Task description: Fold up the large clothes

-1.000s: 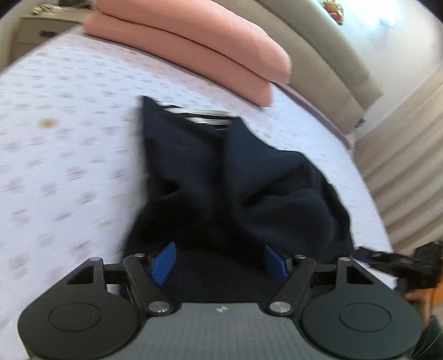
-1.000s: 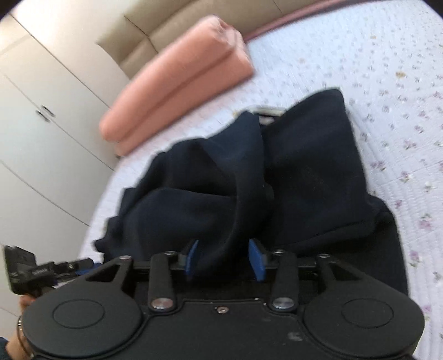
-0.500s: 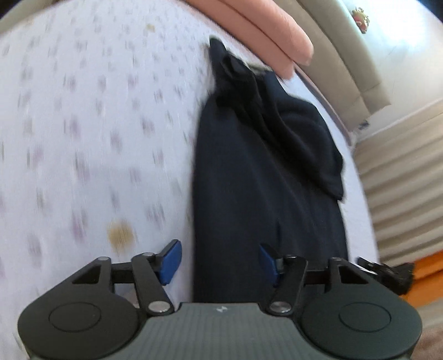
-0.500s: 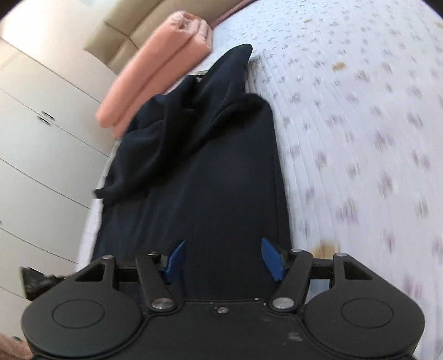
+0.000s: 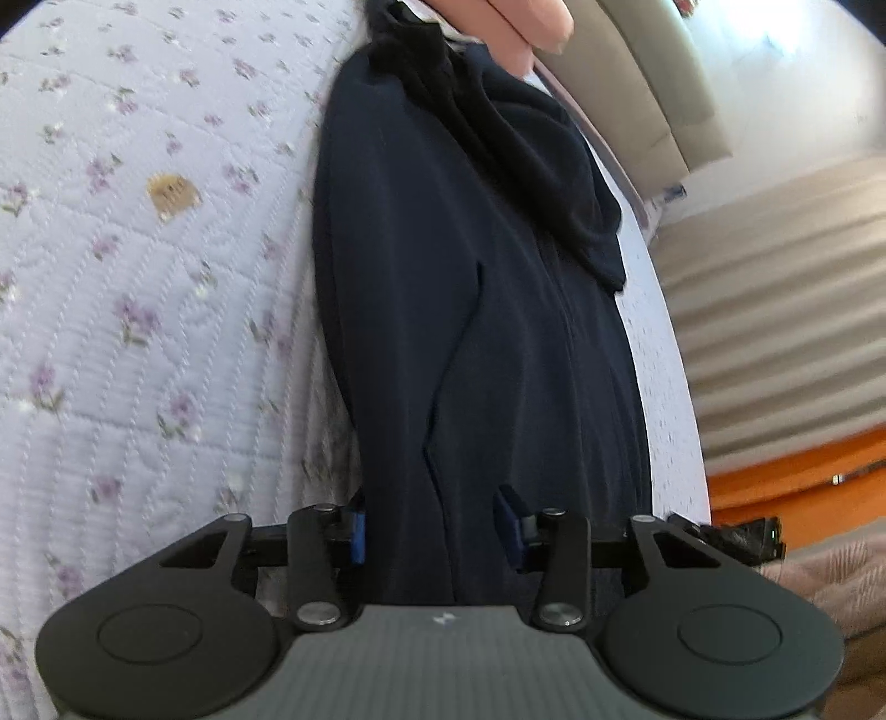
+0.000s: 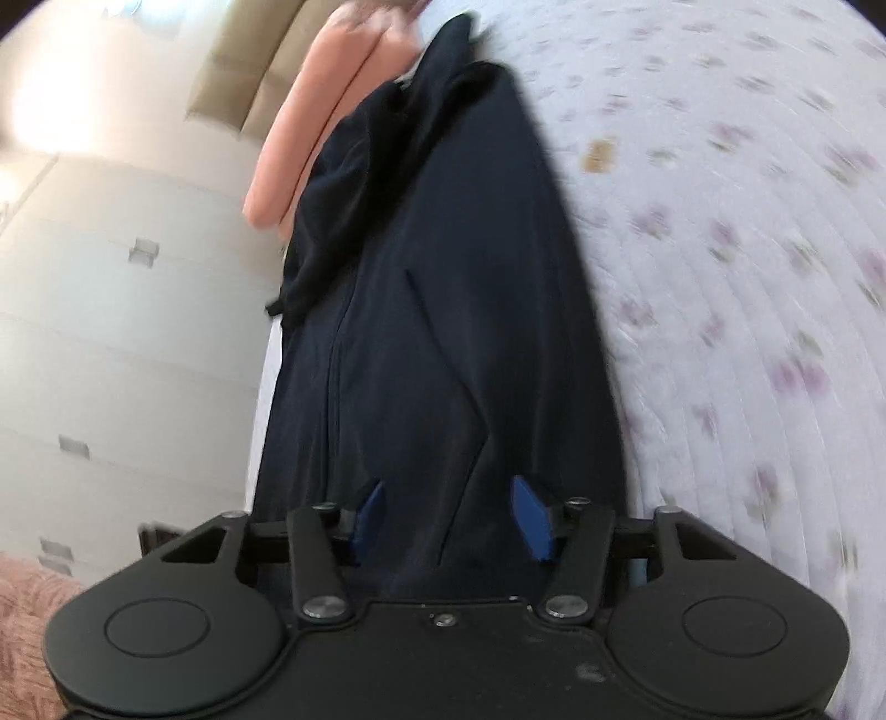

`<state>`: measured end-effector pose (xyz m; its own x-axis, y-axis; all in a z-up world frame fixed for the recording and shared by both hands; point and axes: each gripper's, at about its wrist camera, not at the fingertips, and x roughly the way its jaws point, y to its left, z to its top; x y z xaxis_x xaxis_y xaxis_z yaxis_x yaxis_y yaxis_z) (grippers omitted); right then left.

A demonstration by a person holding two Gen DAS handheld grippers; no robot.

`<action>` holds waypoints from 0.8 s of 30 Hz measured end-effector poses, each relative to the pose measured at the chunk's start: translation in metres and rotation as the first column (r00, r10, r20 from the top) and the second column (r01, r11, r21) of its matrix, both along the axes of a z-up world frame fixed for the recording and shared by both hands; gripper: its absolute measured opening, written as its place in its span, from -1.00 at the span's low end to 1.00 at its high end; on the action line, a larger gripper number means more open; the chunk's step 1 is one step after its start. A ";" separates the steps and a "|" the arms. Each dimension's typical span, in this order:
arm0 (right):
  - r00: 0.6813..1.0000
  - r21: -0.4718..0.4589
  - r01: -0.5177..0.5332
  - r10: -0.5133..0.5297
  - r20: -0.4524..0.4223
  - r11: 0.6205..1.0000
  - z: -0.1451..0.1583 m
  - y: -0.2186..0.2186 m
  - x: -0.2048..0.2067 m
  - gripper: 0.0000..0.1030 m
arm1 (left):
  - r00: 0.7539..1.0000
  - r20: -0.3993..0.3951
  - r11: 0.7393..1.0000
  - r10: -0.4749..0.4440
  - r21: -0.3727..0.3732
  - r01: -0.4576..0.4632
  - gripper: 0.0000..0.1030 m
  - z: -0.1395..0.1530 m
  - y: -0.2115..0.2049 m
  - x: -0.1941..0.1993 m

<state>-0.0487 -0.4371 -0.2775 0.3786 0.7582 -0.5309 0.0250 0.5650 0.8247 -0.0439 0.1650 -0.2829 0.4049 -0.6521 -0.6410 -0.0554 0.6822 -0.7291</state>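
A dark navy garment lies stretched lengthwise on the flowered bedspread, its far end bunched by the pink pillows. My left gripper is at the garment's near hem. Its jaws are closing, with the cloth's left edge and a fold between the blue pads, which still stand apart. In the right wrist view the same garment runs away from my right gripper. Those jaws are closing too, with the hem between the blue pads and a gap left.
The bedspread carries a brown stain beside the garment. A beige headboard stands behind the pillows. White wardrobe doors and striped curtains flank the bed. A pink fuzzy sleeve shows at the frame edge.
Both grippers drew back toward the near edge of the bed, and the bunched garment was pulled out long and flat. Both pairs of pads stand closer together than half a second ago.
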 end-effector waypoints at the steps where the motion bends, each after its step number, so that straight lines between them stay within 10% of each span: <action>1: 0.999 0.002 0.032 -0.032 0.006 0.999 0.002 -0.002 -0.005 -0.94 | 1.000 -0.001 1.000 -0.014 0.006 0.014 -0.26 0.000 -0.003 -0.001; 4: 0.995 -0.044 0.060 -0.056 0.082 0.997 0.023 0.000 -0.014 -0.95 | 1.000 0.010 0.996 0.004 0.088 -0.005 -0.82 0.005 -0.008 -0.007; 9: 0.962 0.106 0.177 -0.195 0.190 0.978 0.070 -0.018 -0.016 -0.95 | 0.984 0.176 0.983 0.027 0.174 -0.058 -0.88 0.044 -0.023 -0.010; 12: 0.958 -0.021 0.100 -0.090 0.273 0.995 0.094 -0.016 -0.009 -0.96 | 0.981 0.192 0.988 0.025 0.145 -0.054 -0.88 0.060 -0.018 -0.003; 14: 0.967 -0.115 0.070 -0.039 0.251 0.991 0.087 -0.019 -0.005 -0.71 | 0.984 0.175 0.983 0.010 0.177 -0.042 -0.88 0.059 -0.020 -0.004; 16: 0.980 -0.123 0.077 -0.052 0.193 0.989 0.066 -0.023 -0.004 0.27 | 0.989 0.150 0.983 0.009 0.180 -0.036 -0.85 0.052 -0.022 -0.007; 17: 0.981 -0.126 0.098 -0.074 0.181 0.987 0.054 -0.026 -0.003 0.43 | 0.992 0.125 0.986 0.010 0.165 -0.031 -0.85 0.046 -0.020 -0.009; 24: 0.982 -0.111 0.113 -0.095 0.161 0.987 0.000 -0.034 0.012 0.44 | 0.999 0.038 0.982 0.005 0.188 -0.013 -0.48 0.017 -0.020 -0.013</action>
<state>-0.0371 -0.4715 -0.2776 0.5368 0.6452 -0.5436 -0.0338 0.6603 0.7503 -0.0570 0.1450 -0.2663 0.4363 -0.5178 -0.7359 -0.0373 0.8067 -0.5897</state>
